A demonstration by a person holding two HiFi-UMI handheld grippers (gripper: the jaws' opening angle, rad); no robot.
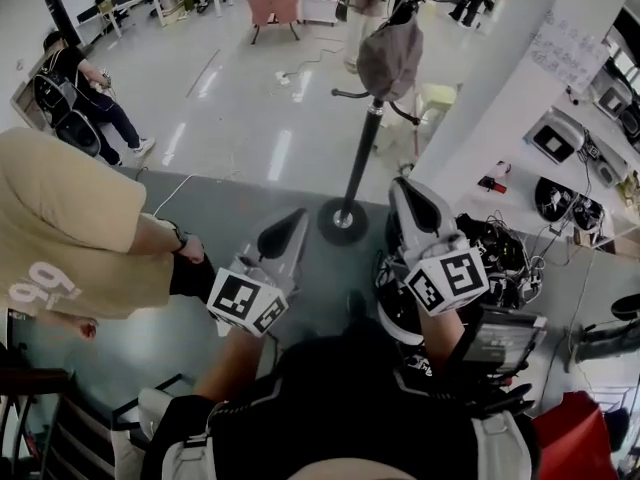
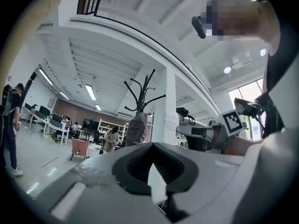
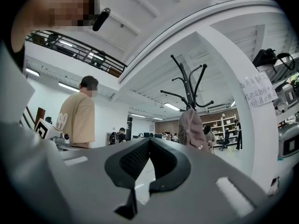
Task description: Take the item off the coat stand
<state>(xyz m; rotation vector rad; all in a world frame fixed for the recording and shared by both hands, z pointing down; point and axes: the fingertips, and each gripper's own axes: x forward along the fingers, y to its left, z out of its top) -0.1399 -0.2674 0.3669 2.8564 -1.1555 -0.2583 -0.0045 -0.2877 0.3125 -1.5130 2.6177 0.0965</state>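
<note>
The grey cap (image 1: pixel 390 56) hung high on the black coat stand (image 1: pixel 358 163), close against its pole. The left tool (image 1: pixel 288 223) and the right tool (image 1: pixel 412 196) were held short of the stand, one on each side of its pole, well apart from the cap. Both tools had their jaws together, with nothing between them. A person in a beige shirt (image 1: pixel 60 223) stood to the left of the stand.

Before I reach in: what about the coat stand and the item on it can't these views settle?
- How the hanging item is hooked on: in the head view the top edge crops the stand's top; in both gripper views the item itself covers the spot.
- Print on the item: right gripper view, too small to read.
- Base of the coat stand: both gripper views, hidden behind the shut left gripper and right gripper.
</note>
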